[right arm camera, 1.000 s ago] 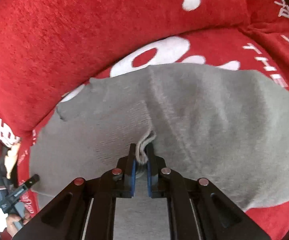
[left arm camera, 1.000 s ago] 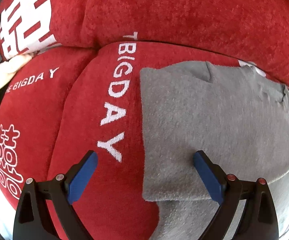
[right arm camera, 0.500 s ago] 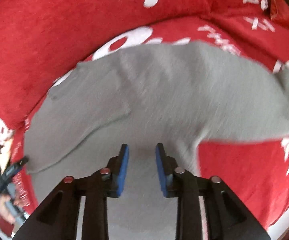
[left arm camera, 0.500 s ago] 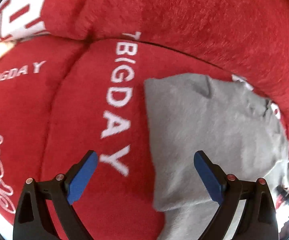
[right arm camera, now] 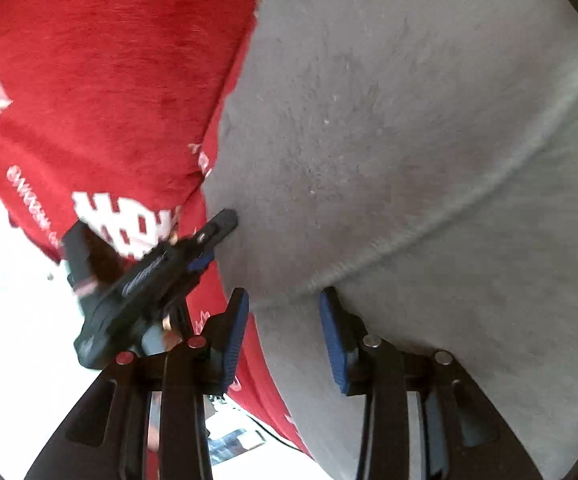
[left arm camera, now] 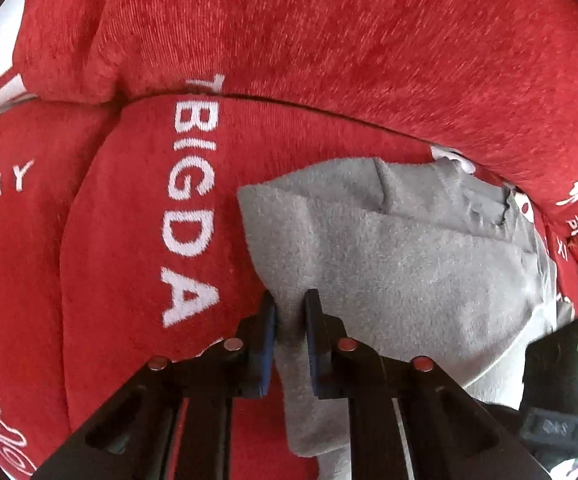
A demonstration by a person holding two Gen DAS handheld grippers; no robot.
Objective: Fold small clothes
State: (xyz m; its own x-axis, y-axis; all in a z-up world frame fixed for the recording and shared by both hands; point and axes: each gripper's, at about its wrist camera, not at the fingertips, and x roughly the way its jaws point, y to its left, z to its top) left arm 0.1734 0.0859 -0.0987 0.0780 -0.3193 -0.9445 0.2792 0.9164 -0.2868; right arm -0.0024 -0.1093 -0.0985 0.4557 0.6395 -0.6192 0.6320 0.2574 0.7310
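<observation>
A gray garment [left arm camera: 401, 264], soft and fleecy, lies partly folded on a red plush sofa cover [left arm camera: 113, 264] printed with white lettering. At the left of the cloth, the left gripper [left arm camera: 291, 308] points steeply down with its 2 blue pads closing on the garment's left edge, a ridge of fabric pinched between them. To the right, in the other wrist view, the right gripper [right arm camera: 284, 308] hovers low over the same gray cloth [right arm camera: 409, 140] with its jaws opening, a raised seam running between the pads but not pressed by them.

The fabric looks light, limp and not slippery; it should bunch easily, so an edge or corner is likely the best place to take hold. The cushioned seat underneath is soft and uneven. A red backrest [left arm camera: 329, 40] rises behind, and a bright floor [right arm camera: 5, 320] shows beyond the sofa's front edge.
</observation>
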